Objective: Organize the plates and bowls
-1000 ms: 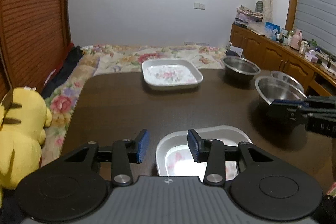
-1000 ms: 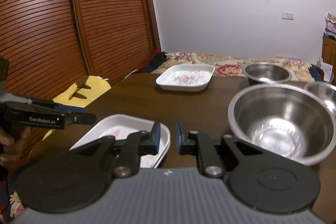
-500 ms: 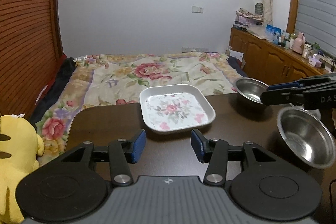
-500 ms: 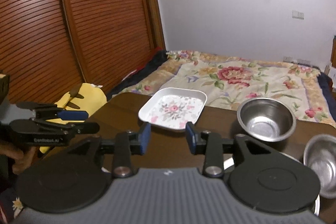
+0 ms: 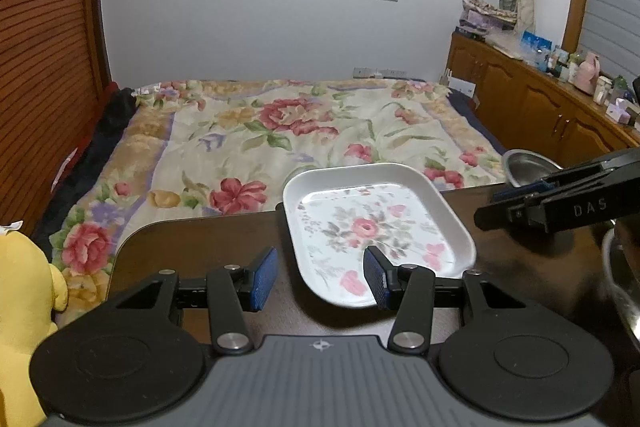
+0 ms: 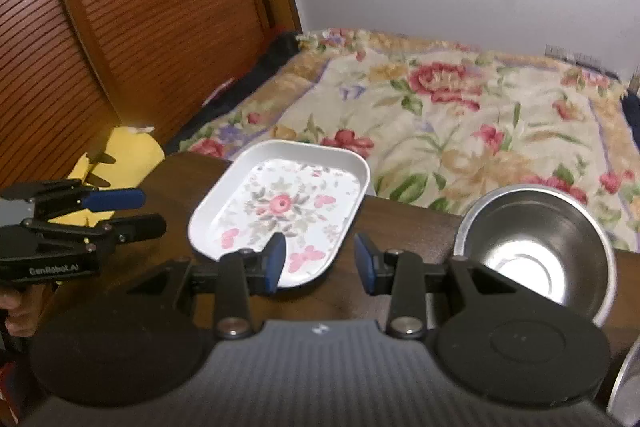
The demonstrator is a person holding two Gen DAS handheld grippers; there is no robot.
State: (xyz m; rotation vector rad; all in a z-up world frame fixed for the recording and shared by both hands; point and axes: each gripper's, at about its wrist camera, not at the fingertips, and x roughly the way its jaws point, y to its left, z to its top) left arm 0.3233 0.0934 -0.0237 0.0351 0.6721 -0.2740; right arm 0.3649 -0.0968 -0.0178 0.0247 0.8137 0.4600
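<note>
A white rectangular plate with a flower print [image 5: 372, 227] lies at the far edge of the dark wooden table [image 5: 200, 247]; it also shows in the right wrist view [image 6: 280, 211]. My left gripper [image 5: 318, 279] is open and empty, just short of the plate's near-left corner. My right gripper [image 6: 320, 263] is open and empty at the plate's near-right corner. A steel bowl [image 6: 536, 247] stands right of the plate. A second steel bowl's rim [image 5: 620, 279] shows at the right edge. The right gripper shows in the left wrist view [image 5: 560, 203].
A bed with a floral blanket [image 5: 288, 131] lies beyond the table's far edge. A yellow plush toy [image 5: 20, 307] sits at the left. Wooden cabinets [image 5: 540, 99] with small items stand on the right. A slatted wooden door [image 6: 140, 27] is on the left.
Both grippers have moved forward over the table, from the near white plate and big bowl toward the far flowered plate. The right gripper's jaws have opened wider.
</note>
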